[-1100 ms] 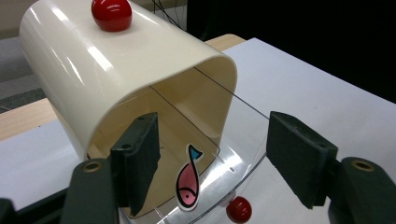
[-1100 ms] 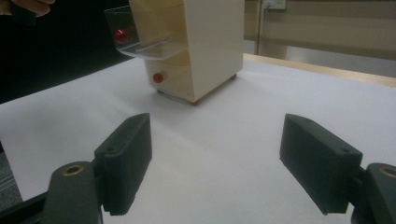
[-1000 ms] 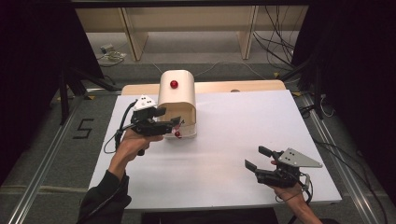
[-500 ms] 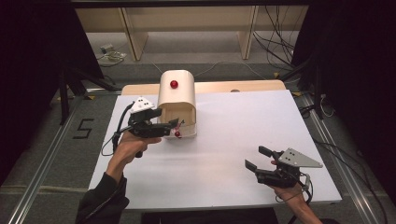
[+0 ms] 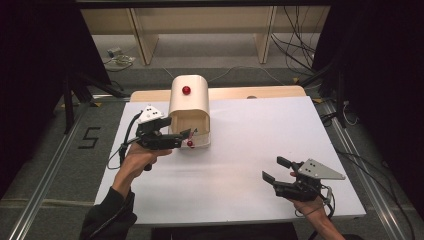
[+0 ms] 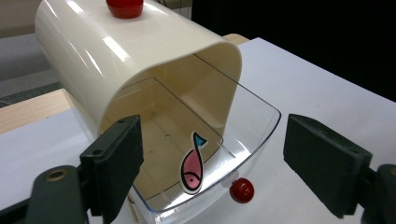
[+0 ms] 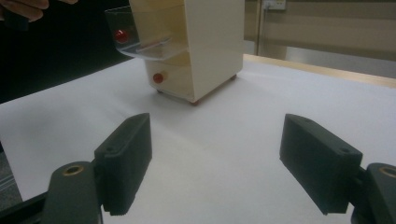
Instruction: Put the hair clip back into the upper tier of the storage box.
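Left gripper (image 5: 184,138) was held level by the left hand (image 5: 139,155), forearm in a dark sleeve reaching in from below; its jaws had just been opening, nothing clamped between them. Right gripper (image 5: 274,169) sat low near the right hand (image 5: 306,201), jaws wide apart.

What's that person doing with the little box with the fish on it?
A person holds a gripper in each hand at a white table. The left gripper sits at the cream box's clear drawer, the one with the pink fish sticker and red knob. Its jaws have just been opening and hold nothing. The right gripper waits open, off to the side.
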A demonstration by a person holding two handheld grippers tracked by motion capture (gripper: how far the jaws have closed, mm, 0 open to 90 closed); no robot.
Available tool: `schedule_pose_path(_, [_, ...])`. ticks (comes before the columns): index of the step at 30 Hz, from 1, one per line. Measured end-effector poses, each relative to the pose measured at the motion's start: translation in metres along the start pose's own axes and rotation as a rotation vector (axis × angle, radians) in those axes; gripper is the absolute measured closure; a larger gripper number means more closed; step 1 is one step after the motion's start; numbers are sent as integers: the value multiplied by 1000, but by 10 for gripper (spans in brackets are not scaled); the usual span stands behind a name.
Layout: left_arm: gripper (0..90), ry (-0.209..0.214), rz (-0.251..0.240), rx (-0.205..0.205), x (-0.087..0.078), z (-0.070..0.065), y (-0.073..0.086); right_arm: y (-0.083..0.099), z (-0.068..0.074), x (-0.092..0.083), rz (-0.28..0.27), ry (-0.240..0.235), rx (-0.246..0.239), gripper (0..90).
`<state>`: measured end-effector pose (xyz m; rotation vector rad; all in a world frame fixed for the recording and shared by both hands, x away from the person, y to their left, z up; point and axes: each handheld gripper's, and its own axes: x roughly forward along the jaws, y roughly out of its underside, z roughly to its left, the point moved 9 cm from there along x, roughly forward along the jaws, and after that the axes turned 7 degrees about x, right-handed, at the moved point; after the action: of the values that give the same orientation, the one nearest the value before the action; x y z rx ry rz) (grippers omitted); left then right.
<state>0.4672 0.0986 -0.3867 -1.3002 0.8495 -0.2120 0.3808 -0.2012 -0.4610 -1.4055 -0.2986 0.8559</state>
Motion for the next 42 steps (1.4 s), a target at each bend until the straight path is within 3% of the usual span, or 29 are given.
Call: schedule_pose_path(42, [186, -20, 4, 9, -14, -1, 15, 0, 1, 0, 0, -3, 0, 260])
